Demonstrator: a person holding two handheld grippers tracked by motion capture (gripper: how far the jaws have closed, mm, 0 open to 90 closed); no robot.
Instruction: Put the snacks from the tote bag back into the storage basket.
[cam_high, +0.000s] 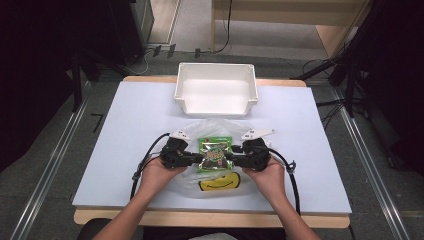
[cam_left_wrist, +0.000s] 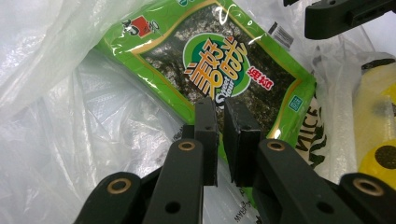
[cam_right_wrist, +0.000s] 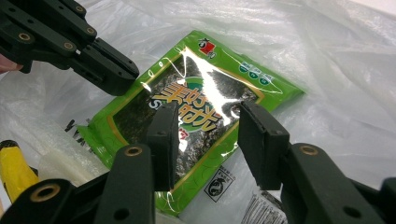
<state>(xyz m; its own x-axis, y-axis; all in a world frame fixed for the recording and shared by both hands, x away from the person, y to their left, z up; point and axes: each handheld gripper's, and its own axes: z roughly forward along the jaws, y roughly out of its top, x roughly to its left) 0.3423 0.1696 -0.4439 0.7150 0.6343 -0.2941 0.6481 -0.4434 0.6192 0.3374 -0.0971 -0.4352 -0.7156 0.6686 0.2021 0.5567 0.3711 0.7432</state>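
- green seaweed snack packet (cam_high: 215, 154) is lying flat on top of a clear plastic bag (cam_high: 220, 127) near the front middle of the white table (cam_high: 125, 130), with a yellow smiley print (cam_high: 218, 184) on the bag just below it. white bin (cam_high: 216, 89) sits well apart at the far edge.
- left gripper (cam_left_wrist: 219, 122) has its jaws nearly together at the packet's edge. from the left gripper view i honestly can't tell if it pinched the packet, the bag film, or nothing at all, there's just a thin slit between the pads.
- right gripper (cam_right_wrist: 215, 135) is spread open, jaws straddling the other edge of the packet, not pressing on anything.
- what could go wrong imo:
- the left one may have grabbed bag film along with the packet, or only film. lift from there and the whole bag comes up and the packet slides off.
- the packet is glossy and flat, so a grip on just the thin edge could slip out the moment it's pulled.
- if the right jaws close where they are, they could scrunch the bag underneath too, or crush the crispy seaweed inside.
- both pulling opposite ways could tear the wrapper.
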